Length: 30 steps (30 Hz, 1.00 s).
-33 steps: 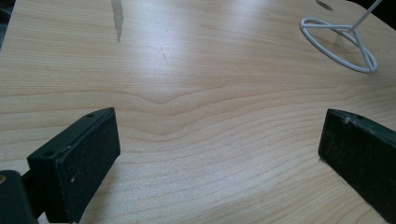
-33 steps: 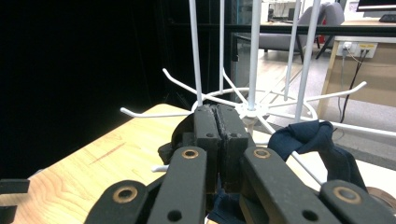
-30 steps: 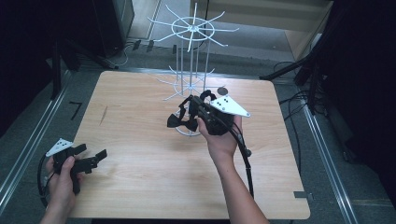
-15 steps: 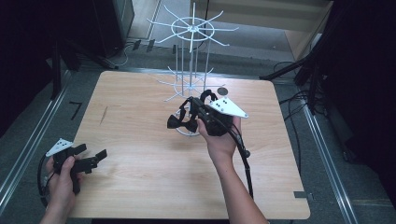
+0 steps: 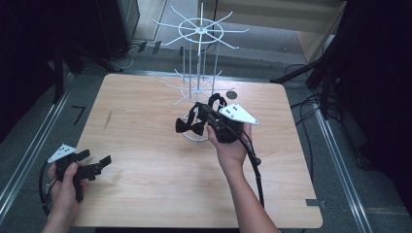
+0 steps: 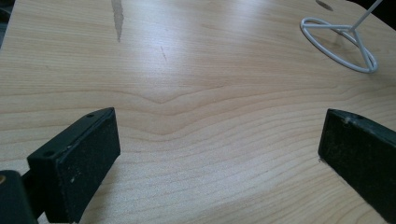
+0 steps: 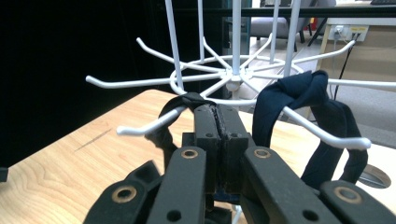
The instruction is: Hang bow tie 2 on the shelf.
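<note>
- At the left edge of the table (image 5: pixel 145 160) we rest our left gripper (image 5: pixel 94 165) low over the wood, its jaws wide apart with nothing between them. In the left gripper view we see bare grain between the two black pads (image 6: pixel 88 158). We judge it parked there so that it stays out of the working hand's way.
- Toward the middle stands the white wire rack (image 5: pixel 200 87), its ring base (image 6: pixel 338 44) flat on the table and its hooked arms fanning out in two tiers. We read the low tier as the goal, since it sits at a height the hand can meet level.
- At the rack we hold our right gripper (image 7: pixel 218 116) with its jaws pressed together on a dark cloth band (image 7: pixel 180 105). The pinched loop is draped over one white hook (image 7: pixel 149 125), so the grip looks placed to thread the band onto that arm.
- Just right of it a second dark band (image 7: pixel 308 112) hangs from a neighbouring hook (image 7: pixel 327 133) and sags under its own weight. We take this to mean that the hooks' upturned tips keep the bands from sliding off.
- The right hand (image 5: pixel 233 145) comes in from our side of the table, which leaves the rack's far arms free.
</note>
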{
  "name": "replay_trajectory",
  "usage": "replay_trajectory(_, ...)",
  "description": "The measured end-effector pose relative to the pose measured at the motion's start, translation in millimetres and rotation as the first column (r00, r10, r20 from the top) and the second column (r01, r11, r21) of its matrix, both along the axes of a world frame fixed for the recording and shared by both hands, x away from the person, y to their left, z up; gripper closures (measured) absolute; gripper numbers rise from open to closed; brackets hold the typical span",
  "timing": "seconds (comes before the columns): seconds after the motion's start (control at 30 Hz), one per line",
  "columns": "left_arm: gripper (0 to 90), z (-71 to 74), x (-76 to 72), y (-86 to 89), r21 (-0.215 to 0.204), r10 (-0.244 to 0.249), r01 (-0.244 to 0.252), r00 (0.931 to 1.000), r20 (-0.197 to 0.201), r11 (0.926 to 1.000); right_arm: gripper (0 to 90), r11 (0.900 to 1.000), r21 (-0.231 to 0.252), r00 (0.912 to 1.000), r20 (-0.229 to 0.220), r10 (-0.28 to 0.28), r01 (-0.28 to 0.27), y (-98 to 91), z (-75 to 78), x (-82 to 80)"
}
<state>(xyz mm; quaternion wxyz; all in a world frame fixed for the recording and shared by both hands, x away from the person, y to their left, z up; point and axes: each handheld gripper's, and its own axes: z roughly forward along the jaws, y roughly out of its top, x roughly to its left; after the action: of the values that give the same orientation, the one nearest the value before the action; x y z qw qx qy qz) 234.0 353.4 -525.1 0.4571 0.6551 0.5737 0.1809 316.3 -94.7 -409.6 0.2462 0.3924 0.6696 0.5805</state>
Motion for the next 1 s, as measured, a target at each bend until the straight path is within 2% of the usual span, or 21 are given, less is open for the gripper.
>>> replay_trajectory(0.13,0.0,0.0,0.0,0.1,0.001,-0.001,0.001,1.0,-0.001,1.0,88.3,1.0,0.0,1.0,-0.007,0.003,-0.003,-1.3,-3.4,-0.9)
replay_trajectory(0.27,0.0,0.0,0.0,-0.1,-0.001,0.001,-0.001,1.0,0.0,1.0,83.7,0.9999,0.0,0.9998,-0.014,0.012,-0.012,-3.0,-7.5,-2.9)
replay_trajectory(0.7,0.0,0.0,-0.1,-0.3,0.001,0.001,-0.001,1.0,0.001,1.0,52.0,0.9986,0.022,0.9988,-0.003,0.049,-0.049,-15.2,-20.1,-11.5)
replay_trajectory(1.0,0.0,0.0,-0.1,-0.1,0.004,-0.001,0.001,1.0,0.001,1.0,37.8,0.9969,0.049,0.9981,-0.003,0.062,-0.062,-33.1,-33.7,-19.7)
